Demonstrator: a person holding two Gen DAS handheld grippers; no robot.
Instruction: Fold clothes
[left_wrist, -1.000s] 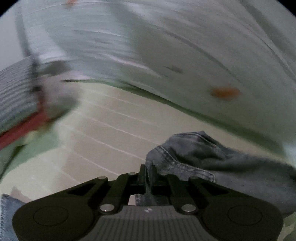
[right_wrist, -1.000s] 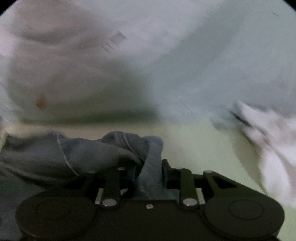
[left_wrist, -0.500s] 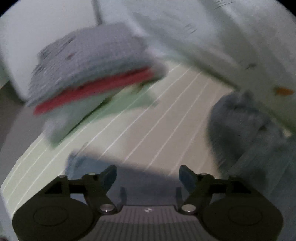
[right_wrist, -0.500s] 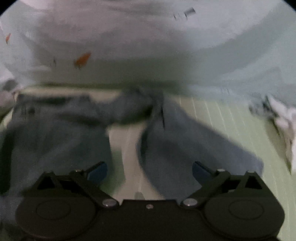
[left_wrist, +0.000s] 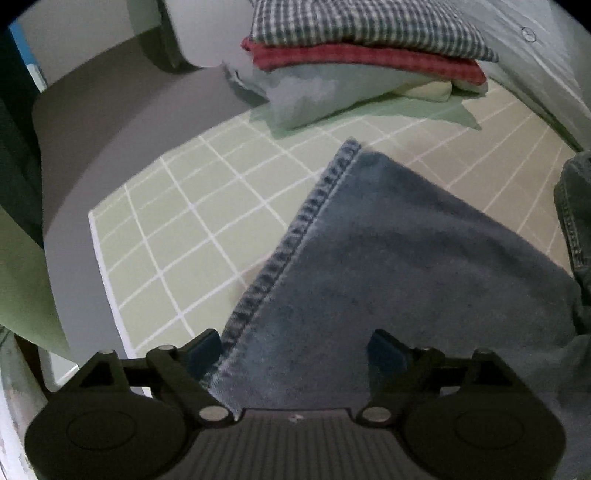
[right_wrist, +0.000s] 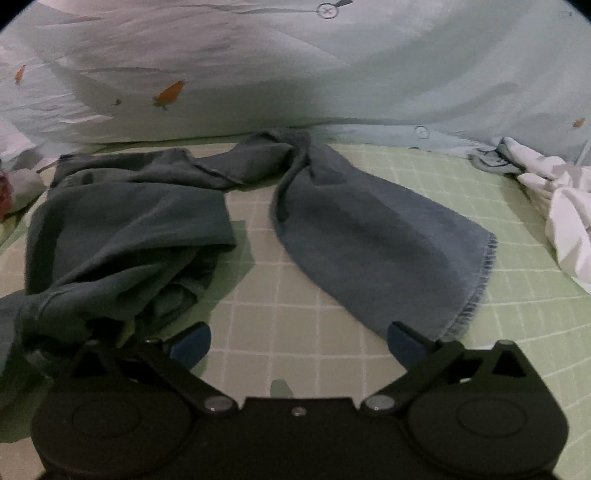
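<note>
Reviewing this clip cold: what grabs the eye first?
The blue jeans sprawl across the green grid sheet, legs splayed apart and the waist end bunched toward the left. Both the right gripper and the left gripper hang open over them. In the left view, a folded stack sits behind, checked cloth over red.

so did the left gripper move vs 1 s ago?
Yes. The left gripper let go of the jeans and swung left: the folded stack, then at the frame's left edge, is now top centre.
</note>
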